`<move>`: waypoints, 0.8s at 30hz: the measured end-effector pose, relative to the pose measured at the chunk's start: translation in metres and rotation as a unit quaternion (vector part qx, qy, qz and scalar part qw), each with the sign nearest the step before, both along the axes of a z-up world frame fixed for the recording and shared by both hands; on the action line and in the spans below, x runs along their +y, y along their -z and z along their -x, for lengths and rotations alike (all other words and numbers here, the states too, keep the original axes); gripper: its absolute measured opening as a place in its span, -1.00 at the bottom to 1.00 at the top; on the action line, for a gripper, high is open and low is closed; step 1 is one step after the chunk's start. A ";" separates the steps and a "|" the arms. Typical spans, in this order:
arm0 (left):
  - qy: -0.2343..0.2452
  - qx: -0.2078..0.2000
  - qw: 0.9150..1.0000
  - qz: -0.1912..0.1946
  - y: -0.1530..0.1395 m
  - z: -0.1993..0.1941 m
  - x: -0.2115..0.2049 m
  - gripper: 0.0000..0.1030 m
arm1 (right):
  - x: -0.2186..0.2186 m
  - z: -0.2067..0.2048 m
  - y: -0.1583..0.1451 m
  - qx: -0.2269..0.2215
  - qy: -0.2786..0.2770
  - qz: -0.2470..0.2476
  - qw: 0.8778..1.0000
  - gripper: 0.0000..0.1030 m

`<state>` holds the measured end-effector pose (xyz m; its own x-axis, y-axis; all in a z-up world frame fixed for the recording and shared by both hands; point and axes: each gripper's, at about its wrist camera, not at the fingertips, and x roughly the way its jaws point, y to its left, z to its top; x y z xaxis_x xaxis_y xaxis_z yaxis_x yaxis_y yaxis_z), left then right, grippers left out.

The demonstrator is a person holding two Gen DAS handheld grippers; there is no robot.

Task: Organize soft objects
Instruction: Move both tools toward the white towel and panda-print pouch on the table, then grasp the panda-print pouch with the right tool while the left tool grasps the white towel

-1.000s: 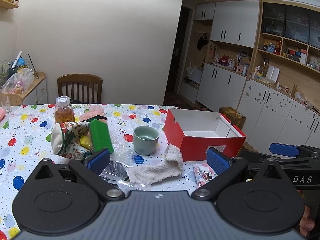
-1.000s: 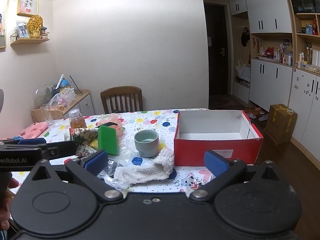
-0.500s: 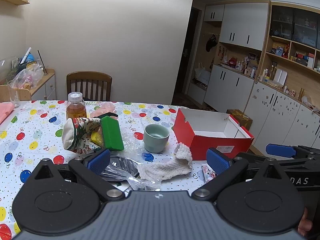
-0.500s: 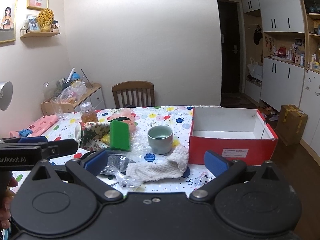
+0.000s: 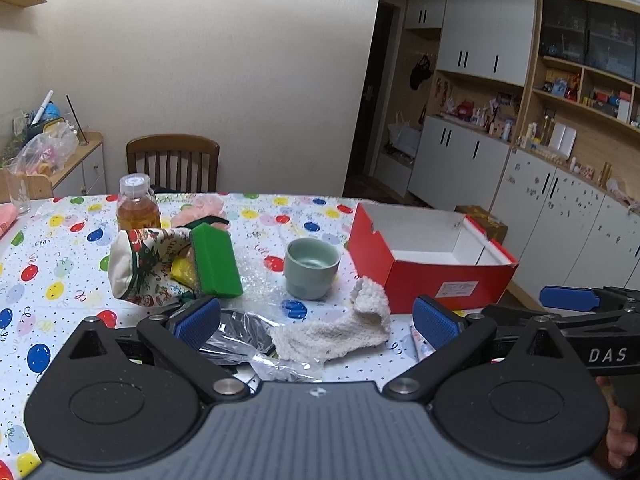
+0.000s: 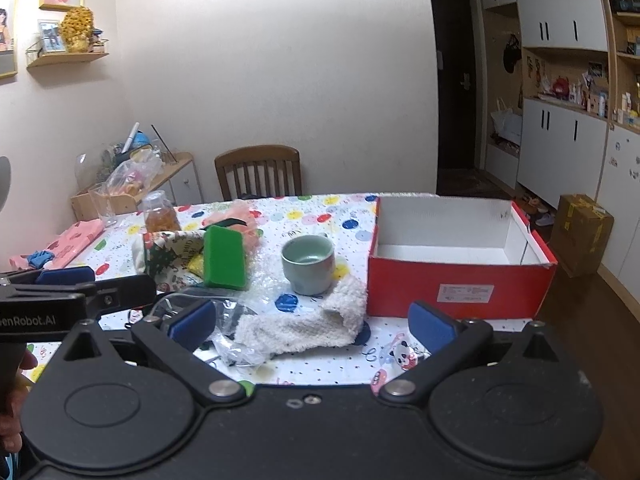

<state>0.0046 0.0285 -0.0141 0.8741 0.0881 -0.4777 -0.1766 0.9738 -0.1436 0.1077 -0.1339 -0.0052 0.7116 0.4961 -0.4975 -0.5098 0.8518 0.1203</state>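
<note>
A white fluffy cloth (image 5: 340, 330) lies near the table's front edge, also in the right wrist view (image 6: 304, 324). A green sponge (image 5: 216, 260) leans on a printed fabric pouch (image 5: 140, 264), with a pink soft item (image 5: 200, 212) behind. An open red box (image 5: 432, 256) stands empty at the right, also in the right wrist view (image 6: 460, 256). My left gripper (image 5: 316, 320) is open and empty, just before the cloth. My right gripper (image 6: 312, 322) is open and empty, also before the cloth.
A pale green cup (image 5: 312, 268) stands between sponge and box. A bottle of amber liquid (image 5: 138, 204) stands behind the pouch. Crumpled clear plastic (image 5: 248, 340) lies beside the cloth. A wooden chair (image 5: 174, 162) is behind the table. Cabinets line the right wall.
Both grippers have drawn back and risen slightly, so the table objects sit lower and farther in view. Both stay open and empty.
</note>
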 end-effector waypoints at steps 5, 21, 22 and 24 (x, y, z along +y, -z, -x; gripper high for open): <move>-0.005 0.032 0.999 0.006 0.016 -0.020 0.003 1.00 | -0.007 -0.020 0.016 0.028 0.015 0.011 0.999 0.97; 0.042 0.073 0.996 -0.035 0.078 -0.109 -0.016 1.00 | -0.017 -0.104 0.079 0.111 0.024 0.077 0.991 0.92; 0.052 0.075 0.995 -0.044 0.083 -0.116 -0.020 1.00 | -0.018 -0.110 0.083 0.118 0.027 0.081 0.989 0.91; 0.066 0.083 0.993 -0.057 0.092 -0.130 -0.025 1.00 | -0.019 -0.123 0.091 0.137 0.030 0.085 0.987 0.90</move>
<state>0.1346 0.0030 -0.1059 0.7922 0.0406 -0.6089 -0.0587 0.9982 -0.0099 0.2307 -0.1524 -0.0964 0.5654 0.3500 -0.7469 -0.4255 0.8995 0.0994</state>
